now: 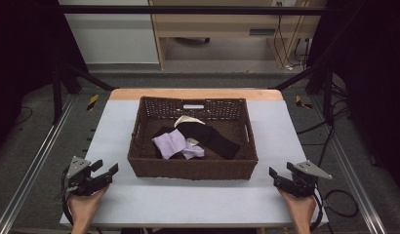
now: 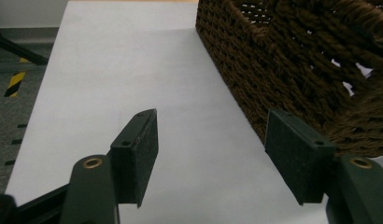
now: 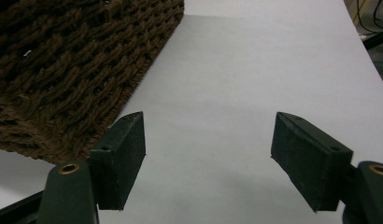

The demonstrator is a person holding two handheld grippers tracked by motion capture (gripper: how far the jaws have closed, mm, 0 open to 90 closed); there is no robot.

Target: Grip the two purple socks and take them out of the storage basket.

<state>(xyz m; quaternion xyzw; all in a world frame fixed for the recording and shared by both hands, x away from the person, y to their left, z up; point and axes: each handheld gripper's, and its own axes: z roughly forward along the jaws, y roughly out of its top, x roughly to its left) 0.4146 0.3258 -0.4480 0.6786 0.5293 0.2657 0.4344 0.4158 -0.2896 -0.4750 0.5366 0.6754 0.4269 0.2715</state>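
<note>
A brown woven basket (image 1: 193, 168) stands in the middle of the white table (image 1: 188, 200). Inside it lie a lilac cloth (image 1: 174, 143), a black cloth (image 1: 212, 137) and a cream cloth (image 1: 186, 120), loosely piled. My left gripper (image 1: 106, 170) hovers near the table's front left, open, nothing between its jaws; the basket's wall (image 2: 292, 70) is just to its right. My right gripper (image 1: 280, 177) is at the front right, open and empty, with the basket's corner (image 3: 63, 84) on its left.
Bare white table surface (image 2: 133, 70) runs along both sides of the basket and in front of it. Metal frame rails (image 1: 37, 161) flank the table. Cables (image 1: 334, 195) lie on the floor at the right. A wooden cabinet (image 1: 227, 24) stands beyond the table.
</note>
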